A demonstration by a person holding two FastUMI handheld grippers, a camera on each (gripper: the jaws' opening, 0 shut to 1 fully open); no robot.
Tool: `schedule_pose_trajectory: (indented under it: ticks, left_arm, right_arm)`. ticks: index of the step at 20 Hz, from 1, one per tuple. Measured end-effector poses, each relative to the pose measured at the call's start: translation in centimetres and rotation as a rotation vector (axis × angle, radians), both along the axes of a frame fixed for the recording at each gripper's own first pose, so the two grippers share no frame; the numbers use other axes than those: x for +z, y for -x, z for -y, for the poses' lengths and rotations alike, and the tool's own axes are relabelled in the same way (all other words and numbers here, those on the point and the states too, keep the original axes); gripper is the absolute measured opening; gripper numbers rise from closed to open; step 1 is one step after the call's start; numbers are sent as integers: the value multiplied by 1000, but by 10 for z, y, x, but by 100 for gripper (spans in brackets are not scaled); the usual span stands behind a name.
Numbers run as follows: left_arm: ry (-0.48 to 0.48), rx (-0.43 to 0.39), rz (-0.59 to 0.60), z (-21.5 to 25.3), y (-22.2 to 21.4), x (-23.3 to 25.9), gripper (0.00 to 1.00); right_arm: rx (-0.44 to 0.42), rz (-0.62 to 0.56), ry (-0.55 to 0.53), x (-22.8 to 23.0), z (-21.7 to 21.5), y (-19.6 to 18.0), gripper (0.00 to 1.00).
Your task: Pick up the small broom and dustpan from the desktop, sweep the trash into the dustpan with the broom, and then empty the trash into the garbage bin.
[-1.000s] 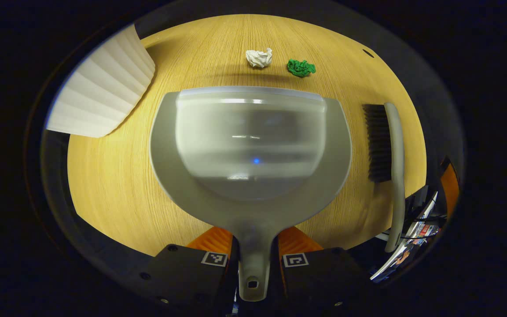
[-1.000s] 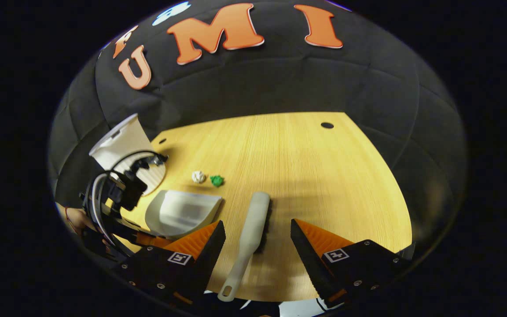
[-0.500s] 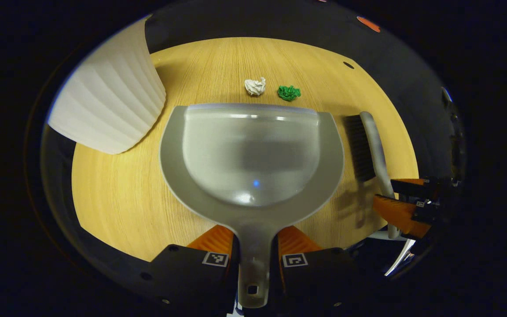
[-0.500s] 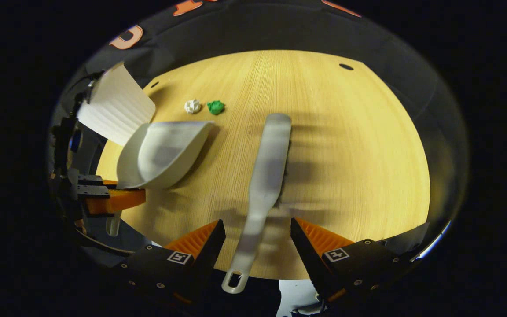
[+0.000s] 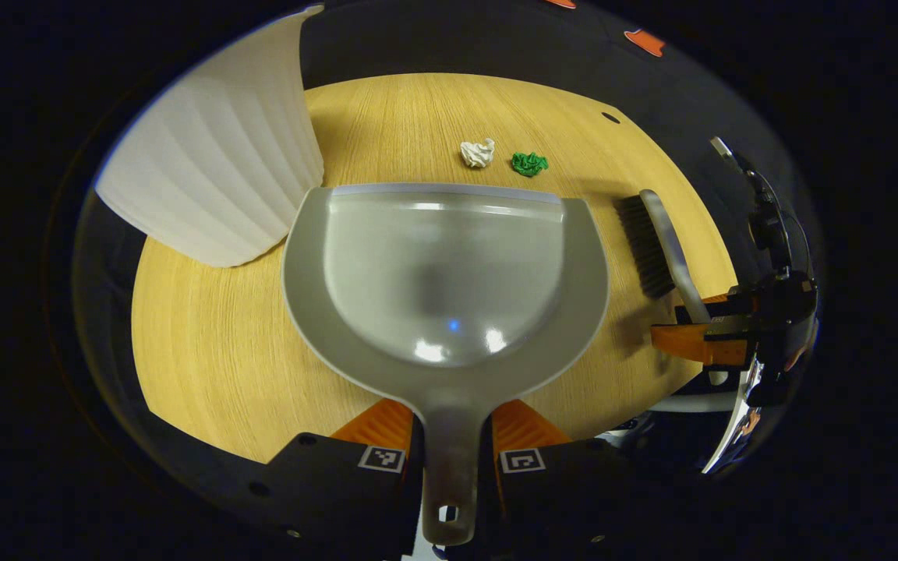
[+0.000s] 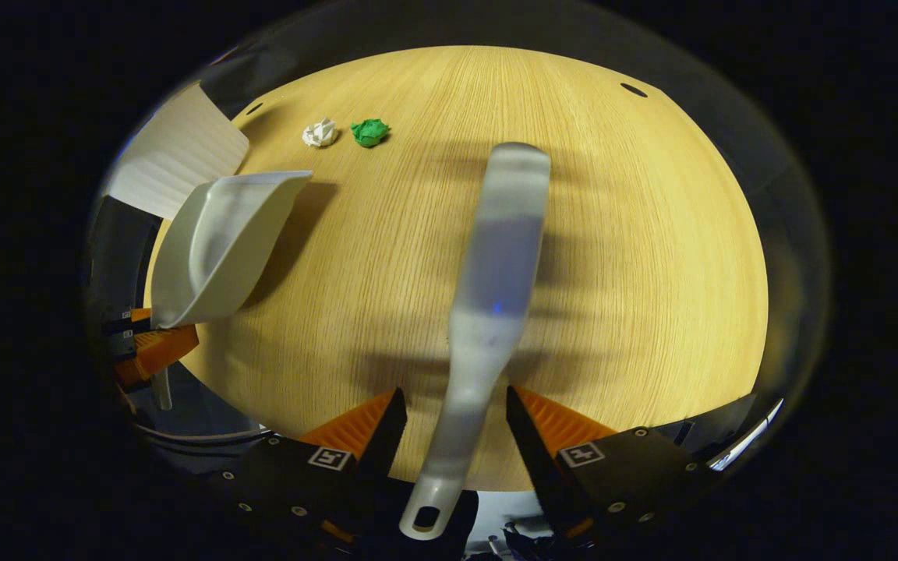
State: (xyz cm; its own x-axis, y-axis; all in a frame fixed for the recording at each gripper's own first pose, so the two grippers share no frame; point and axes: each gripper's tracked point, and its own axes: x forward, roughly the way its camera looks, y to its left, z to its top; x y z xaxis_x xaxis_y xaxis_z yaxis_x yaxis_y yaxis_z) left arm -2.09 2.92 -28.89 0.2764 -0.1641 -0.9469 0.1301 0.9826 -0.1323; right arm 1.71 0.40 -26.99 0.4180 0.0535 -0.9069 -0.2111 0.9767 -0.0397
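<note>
Dustpan gripped on my left, broom handle between my right fingers.

My left gripper is pinched on the handle of the dustpan, whose front lip sits near the white paper ball and green paper ball on the desktop, with the white ribbed garbage bin just beside it. My right gripper straddles the handle of the broom; its fingers look narrowed around it, but I cannot tell whether they actually press on it.
</note>
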Motion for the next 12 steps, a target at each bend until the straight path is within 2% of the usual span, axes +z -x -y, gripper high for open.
schedule_pose_trajectory:
  ticks: [1,2,4,5,6,9,12]
  left_arm:
    - [2,2,0,2,0,1,30]
    - [3,3,1,2,0,4,30]
    - [8,1,-1,0,-1,10,30]
    - [15,-4,-4,-2,-3,9,30]
    - [18,-9,-5,-5,-6,1,30]
    - [-8,-45,-1,-5,-8,-17,30]
    - [-10,-101,13,-9,-15,-8,30]
  right_arm:
    - [-1,-3,17,-4,2,0,77]
    - [9,-16,28,-7,2,1,65]
    - [49,-14,22,-8,-2,1,34]
    - [106,-18,-10,-5,-10,4,39]
    - [128,-17,-14,-3,-13,4,23]
    - [158,36,-15,18,-14,-7,19]
    - [168,108,-35,58,-18,-41,18]
